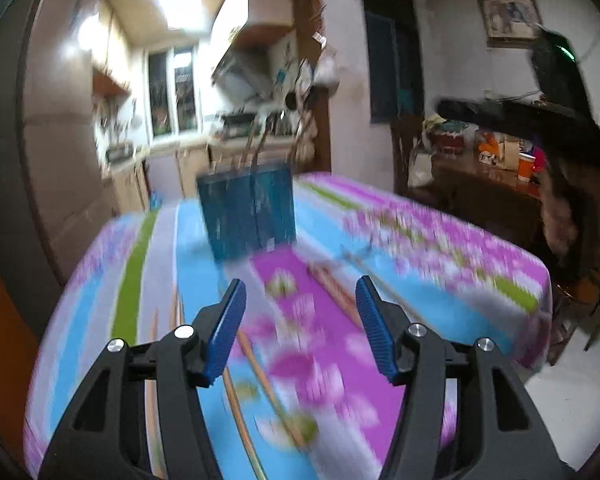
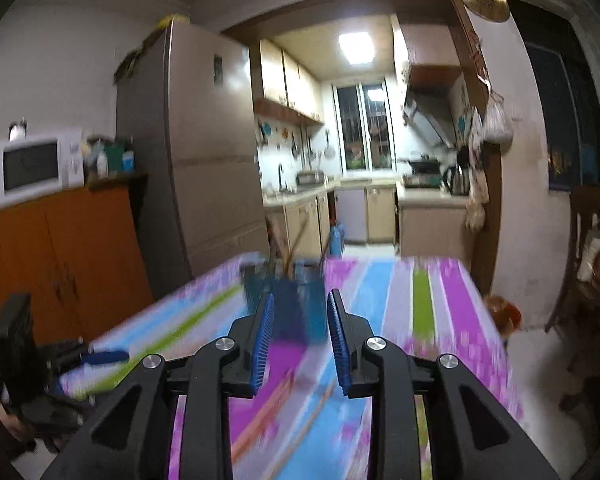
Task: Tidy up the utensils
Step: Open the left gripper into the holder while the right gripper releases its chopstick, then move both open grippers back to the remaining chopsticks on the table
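Both views are motion-blurred, so details are soft. The holder [image 1: 247,210], a blue box, stands upright on the striped cloth [image 1: 440,240] toward the far end of the table, with a few thin sticks poking out of its top.

Left gripper [image 1: 300,320] is released, jaws well apart, nothing between them. Right gripper [image 2: 300,336] is also released, with a narrower gap and nothing gripped; its pads [image 2: 262,344] are bare.

Loose chopsticks [image 1: 260,376] lie flat on the cloth on the near side of the holder, between it and the grippers. Their long axes run roughly from the near edge toward the holder, slightly slanted. More of them [image 1: 332,284] lie just right of the holder's near corner; what kind they are is too blurred to tell.

Judgement: next is a pick. The left gripper seems nearer, as one pair runs right under its jaws. Since the sticks lie along the pointing line, the fingers would straddle a shaft crosswise. The right gripper aims straight at the holder, with chopsticks [image 2: 268,412] below it.
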Demonstrator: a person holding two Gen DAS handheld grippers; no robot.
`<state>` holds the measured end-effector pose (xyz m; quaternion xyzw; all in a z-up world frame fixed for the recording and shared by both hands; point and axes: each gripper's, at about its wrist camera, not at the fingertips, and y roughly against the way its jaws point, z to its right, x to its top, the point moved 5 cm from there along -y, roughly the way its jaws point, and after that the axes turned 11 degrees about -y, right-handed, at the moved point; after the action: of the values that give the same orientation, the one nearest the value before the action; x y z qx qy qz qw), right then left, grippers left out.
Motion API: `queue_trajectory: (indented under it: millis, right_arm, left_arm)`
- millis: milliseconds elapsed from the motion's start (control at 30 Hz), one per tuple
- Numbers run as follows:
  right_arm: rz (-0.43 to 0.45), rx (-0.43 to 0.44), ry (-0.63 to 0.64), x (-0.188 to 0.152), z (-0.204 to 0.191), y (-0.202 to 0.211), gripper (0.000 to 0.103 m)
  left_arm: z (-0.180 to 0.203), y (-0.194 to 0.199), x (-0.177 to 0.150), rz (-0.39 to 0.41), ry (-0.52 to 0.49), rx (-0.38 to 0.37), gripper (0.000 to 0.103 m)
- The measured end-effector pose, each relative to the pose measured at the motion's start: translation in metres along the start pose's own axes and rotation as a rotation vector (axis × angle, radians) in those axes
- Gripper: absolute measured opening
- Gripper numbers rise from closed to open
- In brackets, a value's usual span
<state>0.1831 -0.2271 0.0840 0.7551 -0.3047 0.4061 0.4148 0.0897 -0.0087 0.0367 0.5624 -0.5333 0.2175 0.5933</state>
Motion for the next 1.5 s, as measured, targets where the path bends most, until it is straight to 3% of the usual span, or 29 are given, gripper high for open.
queue_trajectory:
  millis: [167, 267, 400, 767, 1200, 1300, 1500]
  right_arm:
    - [-0.082, -0.024, -0.019, -0.105, -0.032, 0.027, 0.029]
    - [-0.112, -0.023, 0.019, -0.144, -0.059, 0.032, 0.029]
    - [-0.181, -0.025, 0.054, -0.185, -0.081, 0.02, 0.028]
    - [-0.238, -0.096, 0.053, -0.208, -0.076, -0.009, 0.021]
    - [-0.207, -0.149, 0.061, -0.206, -0.069, -0.003, 0.011]
    - [-0.197, -0.156, 0.063, -0.207, -0.066, 0.0, 0.011]
    - [-0.16, -0.159, 0.055, -0.209, -0.065, 0.001, 0.011]
  left_arm:
    - [-0.014, 0.025, -0.047, -0.026, 0.087, 0.072, 0.055]
    - [-0.018, 0.04, -0.064, -0.024, 0.088, 0.121, 0.055]
    - [-0.019, 0.042, -0.075, -0.041, 0.104, 0.114, 0.055]
    - [-0.008, 0.035, -0.099, -0.065, 0.095, 0.086, 0.055]
    - [0.015, 0.03, -0.106, -0.048, 0.009, 0.079, 0.054]
    - [0.016, 0.023, -0.116, -0.07, 0.004, 0.084, 0.047]
    - [0.016, 0.023, -0.12, -0.017, 0.004, 0.118, 0.047]
